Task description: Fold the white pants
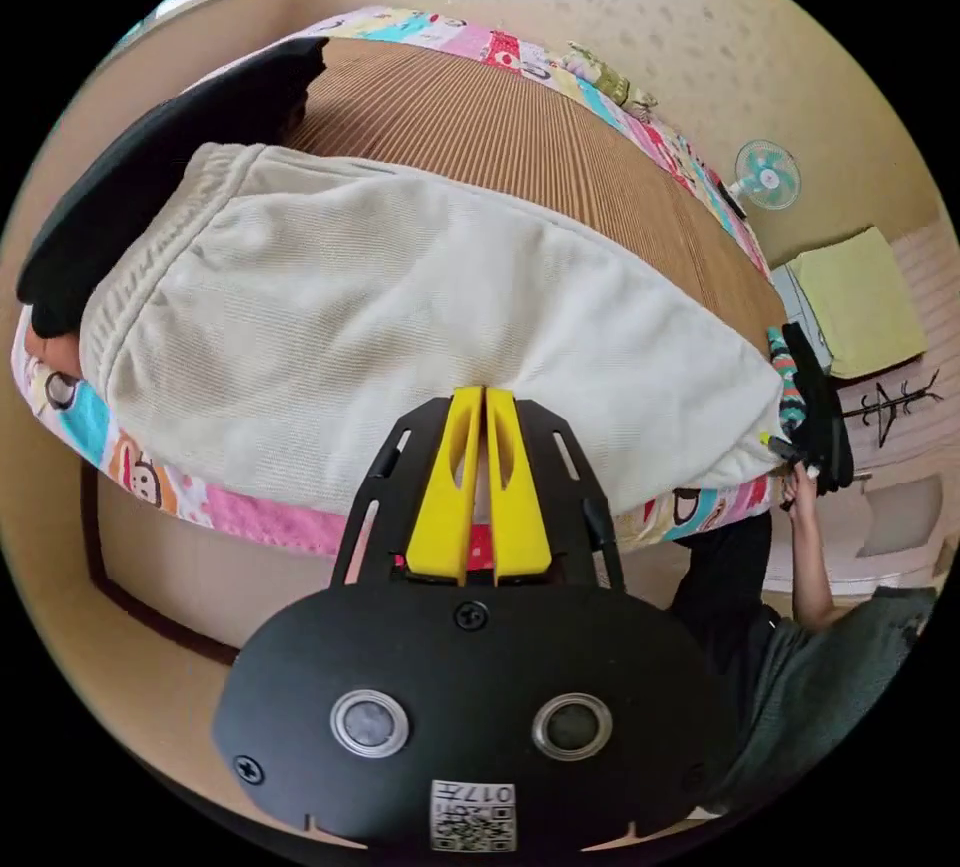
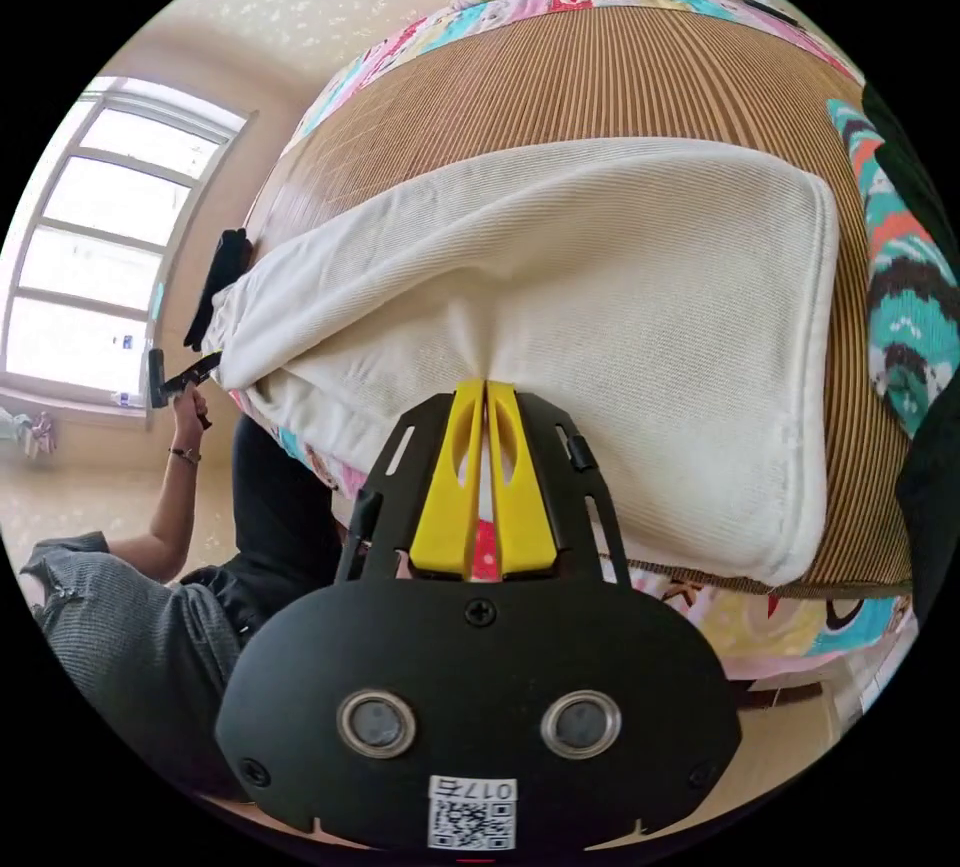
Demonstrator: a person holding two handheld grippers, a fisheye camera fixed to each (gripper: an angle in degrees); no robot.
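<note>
In the left gripper view, the left gripper (image 1: 484, 394) had its two yellow jaws pressed together, with the tips closed on the edge of the white pants (image 1: 400, 307). In the right gripper view, the right gripper (image 2: 485, 387) was in the same pose, both jaws pinching the cloth of the pants. In each view the other gripper was seen far at the side, held up by the person's hand (image 1: 797, 482).
</note>
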